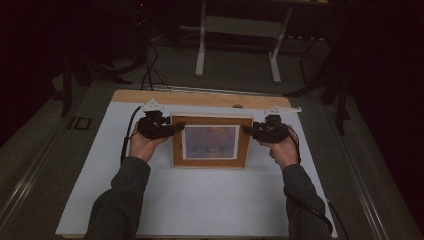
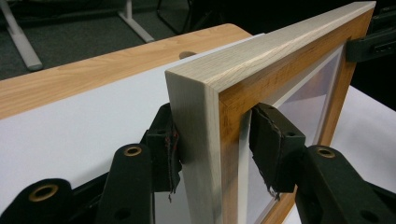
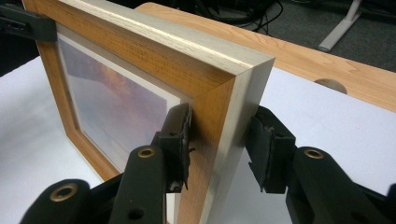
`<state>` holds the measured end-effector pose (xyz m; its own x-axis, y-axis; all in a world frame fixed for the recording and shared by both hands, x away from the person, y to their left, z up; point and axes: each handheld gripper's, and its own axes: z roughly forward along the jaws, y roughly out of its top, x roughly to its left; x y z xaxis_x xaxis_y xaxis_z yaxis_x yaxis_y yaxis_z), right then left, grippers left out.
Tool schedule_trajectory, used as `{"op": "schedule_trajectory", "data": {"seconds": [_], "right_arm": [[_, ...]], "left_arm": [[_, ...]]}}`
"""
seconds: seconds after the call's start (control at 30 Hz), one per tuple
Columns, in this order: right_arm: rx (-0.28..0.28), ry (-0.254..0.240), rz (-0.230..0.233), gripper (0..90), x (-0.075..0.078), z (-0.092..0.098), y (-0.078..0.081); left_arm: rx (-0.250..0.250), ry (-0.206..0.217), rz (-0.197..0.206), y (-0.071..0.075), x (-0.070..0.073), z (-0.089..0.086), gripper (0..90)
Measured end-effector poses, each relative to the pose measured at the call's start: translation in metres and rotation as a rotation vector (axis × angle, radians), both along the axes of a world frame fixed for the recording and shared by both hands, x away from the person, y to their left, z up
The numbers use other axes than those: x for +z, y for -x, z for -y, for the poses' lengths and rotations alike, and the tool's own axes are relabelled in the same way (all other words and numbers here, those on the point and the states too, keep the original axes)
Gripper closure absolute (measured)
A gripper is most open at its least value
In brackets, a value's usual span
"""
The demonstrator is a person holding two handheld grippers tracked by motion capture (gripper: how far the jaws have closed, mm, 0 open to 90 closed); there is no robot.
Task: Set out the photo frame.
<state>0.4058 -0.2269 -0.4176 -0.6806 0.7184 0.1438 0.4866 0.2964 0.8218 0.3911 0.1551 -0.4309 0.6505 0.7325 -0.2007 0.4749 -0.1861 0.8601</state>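
Two hand-held black grippers flank one wooden picture frame with a pale outer edge and a glazed orange-and-blue print (image 1: 210,142), which stands upright on its lower edge near the middle of the white-covered table (image 1: 190,200), its face toward the person.

At the left of the high view, the left gripper (image 1: 176,128) meets the frame's left side rail. In the left gripper view its fingers (image 2: 163,149) straddle that rail: one pad lies against the pale back-side edge, the other (image 2: 271,144) stands just in front of the glass and the inner lip. Whether that front pad really presses is hard to tell, though the fingers look closed on the rail.

At the right, the right gripper (image 1: 248,130) takes the frame's right side rail. In the right gripper view one of its fingers (image 3: 180,135) touches the orange front face of the rail; the other (image 3: 268,149) sits just beside the pale outer edge with a thin gap showing, so the fingers are spread around the rail.

Beyond the white cover runs a light wooden strip of tabletop (image 1: 200,97).
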Motion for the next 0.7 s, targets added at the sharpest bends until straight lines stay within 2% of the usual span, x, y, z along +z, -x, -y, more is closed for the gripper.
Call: {"op": "schedule_trajectory", "data": {"seconds": [0.7], "right_arm": [[-0.001,-0.001,0.004,60.6,-0.001,-0.0005,-0.0005]], "left_arm": [[-0.002,0.023,-0.019,0.0028,-0.0007,-0.0016,56.9]]}}
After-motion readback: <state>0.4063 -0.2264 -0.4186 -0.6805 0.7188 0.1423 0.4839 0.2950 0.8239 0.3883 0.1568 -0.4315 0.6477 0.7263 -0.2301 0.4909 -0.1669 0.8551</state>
